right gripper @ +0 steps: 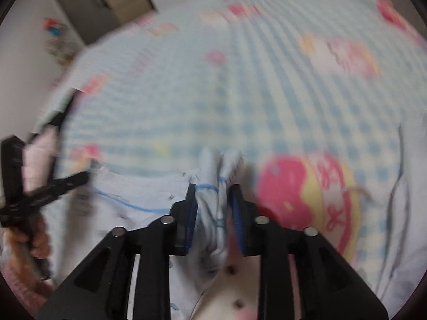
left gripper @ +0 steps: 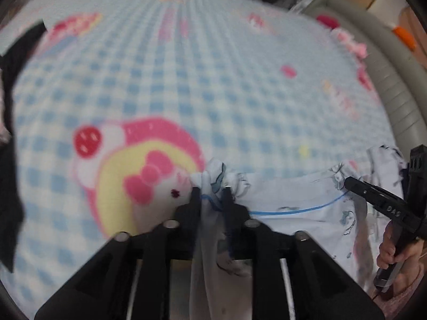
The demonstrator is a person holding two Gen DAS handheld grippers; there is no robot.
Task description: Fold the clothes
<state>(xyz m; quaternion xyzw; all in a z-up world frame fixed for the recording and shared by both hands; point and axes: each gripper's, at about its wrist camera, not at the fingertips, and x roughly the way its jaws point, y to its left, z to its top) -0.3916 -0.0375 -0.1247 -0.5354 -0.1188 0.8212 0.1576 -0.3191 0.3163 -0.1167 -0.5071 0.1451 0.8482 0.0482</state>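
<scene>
You have a blue-checked blanket (left gripper: 186,80) with pink cartoon prints as your surface; a pale garment (left gripper: 293,200) lies on it.

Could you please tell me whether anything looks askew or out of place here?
Nothing is spilled or damaged. The pale garment is bunched where the left gripper and right gripper pinch it, so it sags between them, above the checked blanket.

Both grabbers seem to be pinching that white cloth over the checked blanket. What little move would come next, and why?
Probably lower it flat onto the blanket. The left gripper and right gripper each pinch a bunched corner of the white garment, which hangs between them.
</scene>
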